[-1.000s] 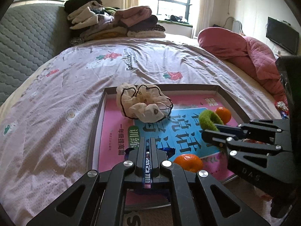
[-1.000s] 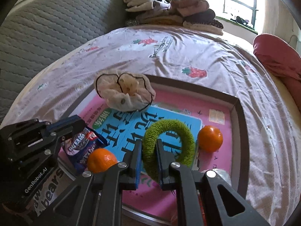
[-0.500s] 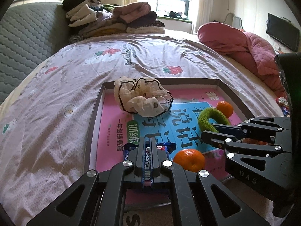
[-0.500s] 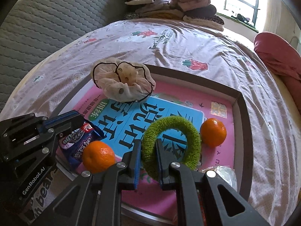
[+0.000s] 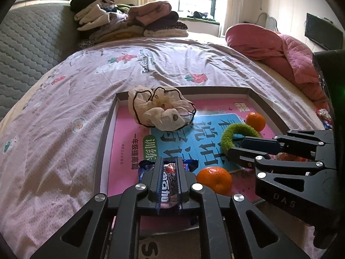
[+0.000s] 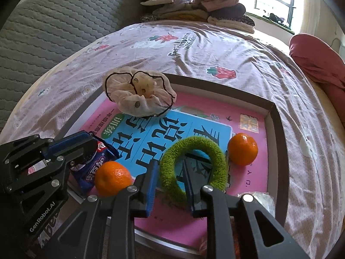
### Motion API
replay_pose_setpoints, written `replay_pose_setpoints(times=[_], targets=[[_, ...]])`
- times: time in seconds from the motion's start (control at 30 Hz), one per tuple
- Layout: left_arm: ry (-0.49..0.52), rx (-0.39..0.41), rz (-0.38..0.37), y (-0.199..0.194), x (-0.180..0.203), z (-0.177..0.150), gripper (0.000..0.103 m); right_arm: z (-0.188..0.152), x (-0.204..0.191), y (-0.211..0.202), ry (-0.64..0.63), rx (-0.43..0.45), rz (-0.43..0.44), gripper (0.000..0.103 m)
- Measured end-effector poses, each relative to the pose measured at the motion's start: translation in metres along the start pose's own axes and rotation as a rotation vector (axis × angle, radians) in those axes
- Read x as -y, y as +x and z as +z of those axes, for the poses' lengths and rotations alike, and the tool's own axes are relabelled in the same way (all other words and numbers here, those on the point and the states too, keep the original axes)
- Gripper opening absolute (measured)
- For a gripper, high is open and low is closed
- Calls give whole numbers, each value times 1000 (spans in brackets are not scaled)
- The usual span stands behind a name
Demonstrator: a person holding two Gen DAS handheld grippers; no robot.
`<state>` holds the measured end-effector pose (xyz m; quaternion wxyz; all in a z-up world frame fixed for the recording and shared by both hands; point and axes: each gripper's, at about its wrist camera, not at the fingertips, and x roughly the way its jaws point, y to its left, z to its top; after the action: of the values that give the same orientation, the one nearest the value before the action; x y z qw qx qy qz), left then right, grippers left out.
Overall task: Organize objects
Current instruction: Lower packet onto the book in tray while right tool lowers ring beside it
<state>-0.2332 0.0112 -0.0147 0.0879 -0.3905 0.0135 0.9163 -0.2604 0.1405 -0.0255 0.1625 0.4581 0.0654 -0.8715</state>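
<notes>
Both claws have just been easing apart over the tray: the left gripper still straddles the blue snack packet, apparently touching, while the right gripper stands clear around the green hair ring. A mandarin sits at the ring's nine o'clock, between the claws, another mandarin at two, and the cream scrunchie at eleven.

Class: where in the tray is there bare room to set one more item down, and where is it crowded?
Free: the pink strip of the tray beyond the far orange, right of the cream scrunchie. Crowded: the near edge, with snack packet, near orange, green scrunchie.
</notes>
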Motion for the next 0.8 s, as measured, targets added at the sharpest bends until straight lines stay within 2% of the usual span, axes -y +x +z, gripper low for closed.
replay_pose_setpoints(times=[0.2, 0.33, 0.7, 0.8], targets=[[2, -2, -4, -1, 0, 0, 14, 0, 1, -1, 5, 1, 1, 24], [5, -2, -2, -2, 1, 0, 20, 0, 3, -2, 12, 3, 2, 24], [5, -2, 3, -4, 0, 0, 21, 0, 2, -8, 13, 10, 2, 26], [7, -1, 5, -6, -1, -1, 27, -1, 2, -10, 11, 11, 3, 28]])
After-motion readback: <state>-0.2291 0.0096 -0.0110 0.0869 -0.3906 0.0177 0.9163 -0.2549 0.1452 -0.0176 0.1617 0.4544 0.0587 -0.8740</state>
